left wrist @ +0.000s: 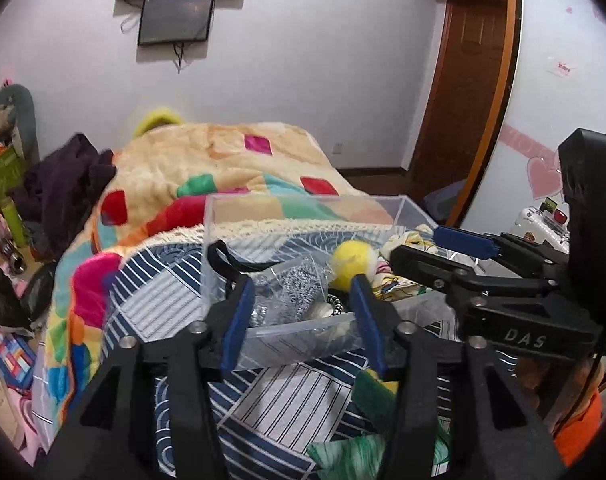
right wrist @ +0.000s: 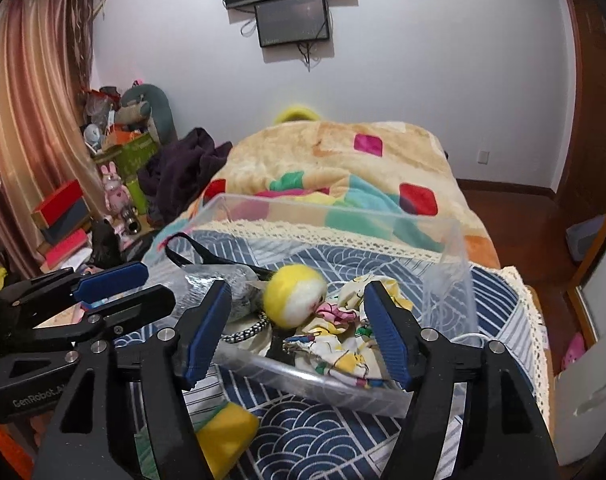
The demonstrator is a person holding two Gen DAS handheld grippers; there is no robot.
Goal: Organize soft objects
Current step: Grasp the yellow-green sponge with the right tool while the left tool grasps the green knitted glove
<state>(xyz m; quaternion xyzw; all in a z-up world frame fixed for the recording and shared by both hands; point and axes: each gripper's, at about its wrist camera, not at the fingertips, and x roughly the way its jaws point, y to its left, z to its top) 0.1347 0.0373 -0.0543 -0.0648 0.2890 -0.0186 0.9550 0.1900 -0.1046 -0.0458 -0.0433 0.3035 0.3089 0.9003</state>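
A clear plastic box (left wrist: 303, 330) (right wrist: 327, 384) stands on the bed. Inside lie a yellow and white plush ball (left wrist: 353, 262) (right wrist: 295, 294), a printed cloth (right wrist: 343, 340), a black and white cord (right wrist: 245, 332), a silvery bag (left wrist: 299, 292) (right wrist: 211, 284) and a black strap (left wrist: 223, 260). My left gripper (left wrist: 301, 320) is open and empty just before the box's near wall; it also shows in the right wrist view (right wrist: 123, 284). My right gripper (right wrist: 297, 332) is open and empty over the box's near edge; it also shows in the left wrist view (left wrist: 435, 248). A yellow and green sponge (right wrist: 223, 436) (left wrist: 373, 392) lies in front of the box.
The box sits on a blue patterned bedspread (right wrist: 323, 432) with a colourful blanket (left wrist: 191, 168) heaped behind. A green patterned cloth (left wrist: 351, 456) lies near the front edge. Clutter, boxes and toys (right wrist: 115, 160) stand left of the bed. A wooden door (left wrist: 463, 80) is at the right.
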